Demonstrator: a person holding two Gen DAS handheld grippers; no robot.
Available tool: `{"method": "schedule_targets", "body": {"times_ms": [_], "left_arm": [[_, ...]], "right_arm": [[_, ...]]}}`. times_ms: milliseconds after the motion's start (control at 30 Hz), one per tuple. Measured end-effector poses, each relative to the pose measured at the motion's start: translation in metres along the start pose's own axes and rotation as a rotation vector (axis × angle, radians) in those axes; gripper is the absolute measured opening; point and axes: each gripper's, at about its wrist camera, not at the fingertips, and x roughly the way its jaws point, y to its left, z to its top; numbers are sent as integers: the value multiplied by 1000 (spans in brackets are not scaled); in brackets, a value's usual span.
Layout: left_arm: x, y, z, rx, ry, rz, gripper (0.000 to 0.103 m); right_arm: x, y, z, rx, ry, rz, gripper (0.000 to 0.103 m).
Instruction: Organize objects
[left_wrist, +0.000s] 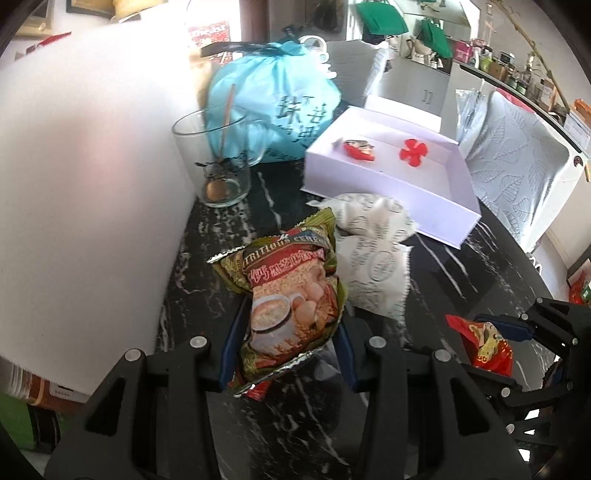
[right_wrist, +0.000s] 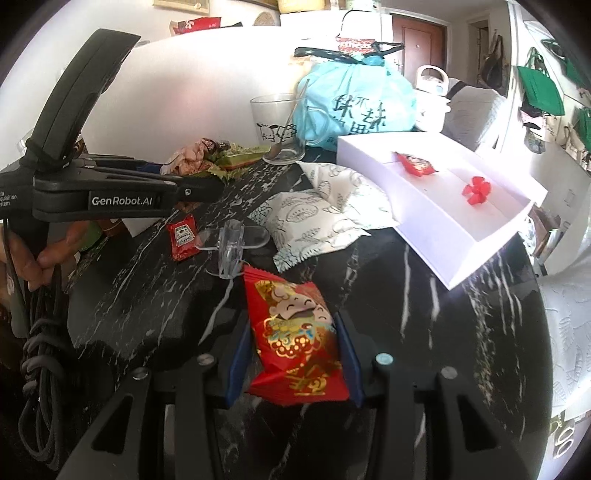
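The left gripper (left_wrist: 288, 354) is clamped on a cereal sachet (left_wrist: 288, 310), its blue pads pressing the packet's sides while the packet stands lengthwise up the frame, foil end toward the camera. The right gripper (right_wrist: 295, 354) likewise pinches a red candy packet (right_wrist: 295, 339), long axis running away from the fingers. Both packets hang above the dark marble table (right_wrist: 424, 295). The white box (right_wrist: 480, 236), already holding a red wrapper (right_wrist: 415, 162) and a red flower piece (right_wrist: 476, 190), lies up and right of both grippers; judging by this, it is the likely target, and the right gripper looks nearer, with only the patterned pouch (right_wrist: 325, 210) between. A ketchup sachet (right_wrist: 181, 236) and clear plastic clip (right_wrist: 231, 247) remain on the table. The box's far rim is washed out by glare, and the left sachet's underside is hidden.
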Motion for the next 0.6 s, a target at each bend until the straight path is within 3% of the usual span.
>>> {"method": "schedule_targets", "body": {"times_ms": [600], "left_arm": [[-6, -72, 3, 125, -7, -118, 42]], "right_arm": [[-51, -29, -31, 102, -49, -105, 45]]}}
